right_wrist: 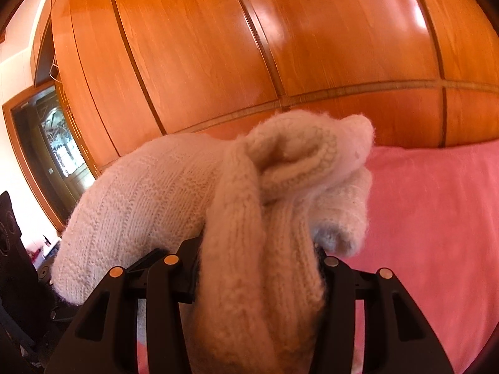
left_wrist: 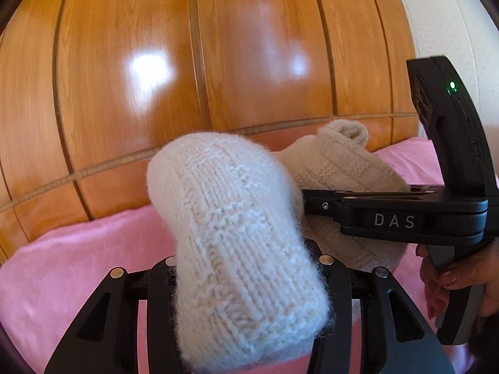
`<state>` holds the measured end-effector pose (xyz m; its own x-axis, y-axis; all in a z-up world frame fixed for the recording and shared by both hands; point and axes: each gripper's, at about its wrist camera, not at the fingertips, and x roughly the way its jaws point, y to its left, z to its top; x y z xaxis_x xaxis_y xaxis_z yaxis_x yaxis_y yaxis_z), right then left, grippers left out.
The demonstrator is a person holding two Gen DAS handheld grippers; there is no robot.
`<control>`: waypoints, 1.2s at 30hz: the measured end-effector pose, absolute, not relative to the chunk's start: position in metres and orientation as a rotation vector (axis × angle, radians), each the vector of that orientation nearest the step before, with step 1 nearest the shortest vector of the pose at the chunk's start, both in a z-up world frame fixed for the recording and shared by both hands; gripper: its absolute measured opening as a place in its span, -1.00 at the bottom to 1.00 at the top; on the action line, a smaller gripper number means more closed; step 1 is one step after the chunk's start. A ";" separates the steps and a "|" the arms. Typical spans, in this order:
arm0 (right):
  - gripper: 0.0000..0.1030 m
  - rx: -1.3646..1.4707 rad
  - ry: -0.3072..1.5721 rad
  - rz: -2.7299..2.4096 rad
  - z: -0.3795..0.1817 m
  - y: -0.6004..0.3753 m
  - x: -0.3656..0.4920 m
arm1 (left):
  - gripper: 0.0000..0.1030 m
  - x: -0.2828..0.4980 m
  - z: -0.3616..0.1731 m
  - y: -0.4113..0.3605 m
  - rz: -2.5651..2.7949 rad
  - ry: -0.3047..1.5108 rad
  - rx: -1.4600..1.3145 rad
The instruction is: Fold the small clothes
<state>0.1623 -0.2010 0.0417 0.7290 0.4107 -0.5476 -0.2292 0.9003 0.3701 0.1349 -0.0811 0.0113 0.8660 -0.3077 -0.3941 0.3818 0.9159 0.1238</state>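
I have the knitted sock (left_wrist: 237, 249) lifted off the pink bed (left_wrist: 78, 265), filling the lower centre of both wrist views; my left gripper (left_wrist: 246, 299) is clamped on one end, my right gripper (right_wrist: 259, 280) is clamped on the bunched cuff end; wooden wardrobe (left_wrist: 187, 78) behind. I judge this is mid-fold; next I must bring the ends together, then lay it flat without the bulky knit slipping.

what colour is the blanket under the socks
Pink; the blanket shows best in the left wrist view.
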 end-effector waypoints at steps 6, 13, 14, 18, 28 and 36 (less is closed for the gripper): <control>-0.10 0.204 0.667 0.316 0.029 -0.205 0.203 | -0.15 0.181 -0.004 -0.095 -0.333 0.387 0.205; 0.00 0.147 0.795 0.235 -0.024 -0.211 0.232 | 0.04 0.231 -0.057 -0.094 -0.294 0.646 0.095; 0.09 0.158 0.799 0.234 -0.029 -0.213 0.231 | 0.08 0.233 -0.060 -0.088 -0.300 0.669 0.055; 0.36 0.189 0.821 0.213 -0.034 -0.221 0.231 | 0.19 0.231 -0.064 -0.079 -0.313 0.707 0.000; 0.71 0.186 0.850 0.129 -0.033 -0.233 0.215 | 0.61 0.201 -0.053 -0.061 -0.238 0.617 -0.093; 0.91 0.151 0.905 -0.063 -0.033 -0.247 0.186 | 0.70 0.219 -0.070 -0.055 -0.175 0.745 -0.111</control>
<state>0.1860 -0.2467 -0.0327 0.6165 0.0093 -0.7873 0.1177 0.9876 0.1038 0.2189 -0.0550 -0.0705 0.7217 -0.1974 -0.6634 0.1189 0.9796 -0.1621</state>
